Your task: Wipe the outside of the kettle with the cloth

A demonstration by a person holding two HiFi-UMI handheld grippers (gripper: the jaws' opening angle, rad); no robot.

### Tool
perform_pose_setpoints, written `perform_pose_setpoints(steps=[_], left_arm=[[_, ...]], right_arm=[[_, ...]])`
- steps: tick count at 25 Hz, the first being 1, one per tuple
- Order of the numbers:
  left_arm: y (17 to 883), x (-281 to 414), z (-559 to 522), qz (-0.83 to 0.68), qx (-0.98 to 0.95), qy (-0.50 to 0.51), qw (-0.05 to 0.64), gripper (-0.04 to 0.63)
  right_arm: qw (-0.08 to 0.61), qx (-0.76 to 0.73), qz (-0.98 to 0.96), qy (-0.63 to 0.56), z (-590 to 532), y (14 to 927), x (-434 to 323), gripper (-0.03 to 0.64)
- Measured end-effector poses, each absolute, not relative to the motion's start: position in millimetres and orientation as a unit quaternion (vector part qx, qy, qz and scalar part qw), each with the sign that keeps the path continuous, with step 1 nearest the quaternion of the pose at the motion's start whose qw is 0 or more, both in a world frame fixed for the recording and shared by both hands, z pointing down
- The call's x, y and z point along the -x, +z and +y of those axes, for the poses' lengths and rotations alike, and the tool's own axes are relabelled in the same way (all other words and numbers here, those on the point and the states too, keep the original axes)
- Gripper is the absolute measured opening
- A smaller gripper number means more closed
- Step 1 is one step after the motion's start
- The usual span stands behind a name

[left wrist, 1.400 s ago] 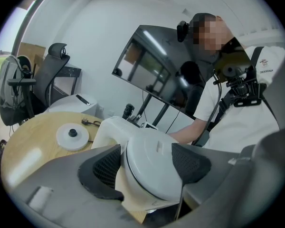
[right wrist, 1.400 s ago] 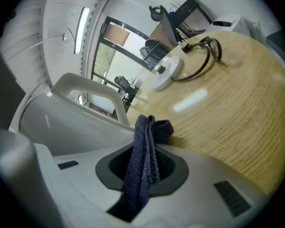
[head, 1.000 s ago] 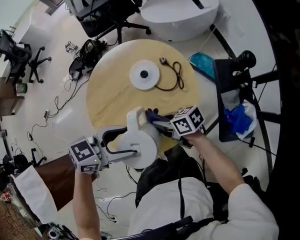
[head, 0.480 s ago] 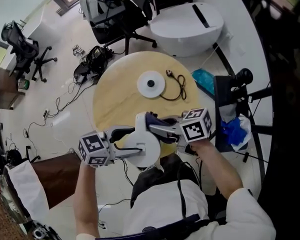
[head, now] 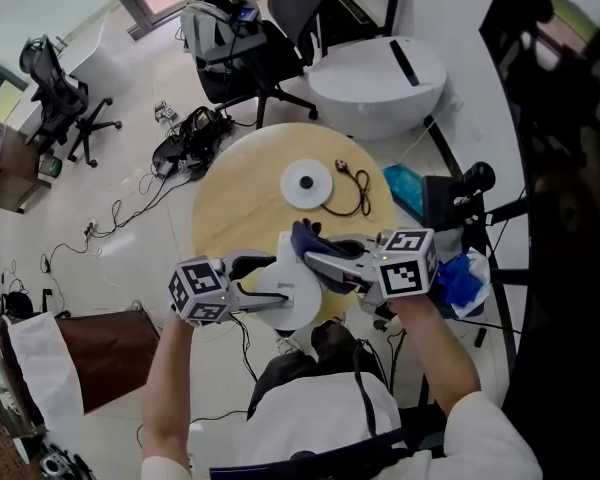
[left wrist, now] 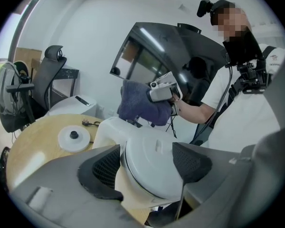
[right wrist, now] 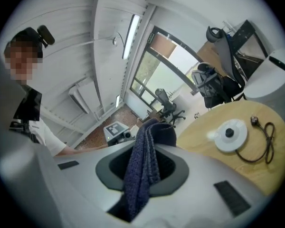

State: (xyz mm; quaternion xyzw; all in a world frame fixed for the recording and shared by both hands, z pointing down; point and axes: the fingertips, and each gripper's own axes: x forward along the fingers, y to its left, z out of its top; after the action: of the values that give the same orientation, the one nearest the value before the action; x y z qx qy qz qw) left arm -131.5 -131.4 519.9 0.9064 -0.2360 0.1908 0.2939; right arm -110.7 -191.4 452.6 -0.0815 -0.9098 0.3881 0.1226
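The white kettle (head: pixel 285 290) is held up over the near edge of the round wooden table (head: pixel 230 218). My left gripper (head: pixel 252 286) is shut on the kettle from the left, and the kettle's round white body (left wrist: pixel 152 160) fills the gap between its jaws. The dark blue cloth (head: pixel 305 238) lies on the kettle's top by the spout. My right gripper (head: pixel 325 260) is shut on the cloth, which hangs bunched between its jaws (right wrist: pixel 142 175). In the left gripper view the cloth (left wrist: pixel 140 103) sits at the kettle's far upper edge.
The kettle's round white base (head: pixel 307 183) stands on the table with its black cord and plug (head: pixel 358 188) beside it. Office chairs (head: pixel 270 28), a white rounded unit (head: pixel 380 68), floor cables and a black stand with blue bags (head: pixel 460 268) surround the table.
Both grippers, the kettle and the cloth have shifted slightly right and further from the table's near edge in view. The cloth stays against the kettle's top and both grips are unchanged.
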Motion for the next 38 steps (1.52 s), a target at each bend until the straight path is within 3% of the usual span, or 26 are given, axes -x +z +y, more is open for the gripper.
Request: perform_pose_setpoints(steps=[5,9,11,15,17,25,38], left_arm=[[497.8,143.1,-123.9,-0.265,-0.911,0.178,0.261,0.36],[461.4,171.6,-109.5,-0.33,-0.909,0.095,0.237,0.351],[441.9,189.3,-91.6,-0.367,-0.902,0.047,0.223,0.303],[416.5,221.9,-38.8,-0.437,-0.879,-0.018,0.189,0.055],[415.5,241.7,-12.0,-0.486,-0.853,-0.039,0.186,0.0],[405.3,278.3,100.5,-0.57,-0.793,-0.076,0.201,0.0],[430.3,210.4,214.6,-0.525,-0.807,-0.066,0.262,0.0]], right_arm=[[0.058,0.01,-0.917,0.394,-212.6,419.5,73.4,0.064],[0.028,-0.055,-0.927,0.37,-199.1,397.7,48.7,0.064],[0.015,-0.09,-0.932,0.35,-180.5,387.1,40.4,0.064],[-0.016,-0.17,-0.928,0.33,-133.9,370.2,26.2,0.064],[-0.034,-0.204,-0.922,0.327,-106.2,364.8,19.8,0.064],[-0.089,-0.268,-0.906,0.316,43.8,325.4,35.4,0.064],[-0.073,-0.297,-0.907,0.291,172.7,326.9,57.5,0.064]])
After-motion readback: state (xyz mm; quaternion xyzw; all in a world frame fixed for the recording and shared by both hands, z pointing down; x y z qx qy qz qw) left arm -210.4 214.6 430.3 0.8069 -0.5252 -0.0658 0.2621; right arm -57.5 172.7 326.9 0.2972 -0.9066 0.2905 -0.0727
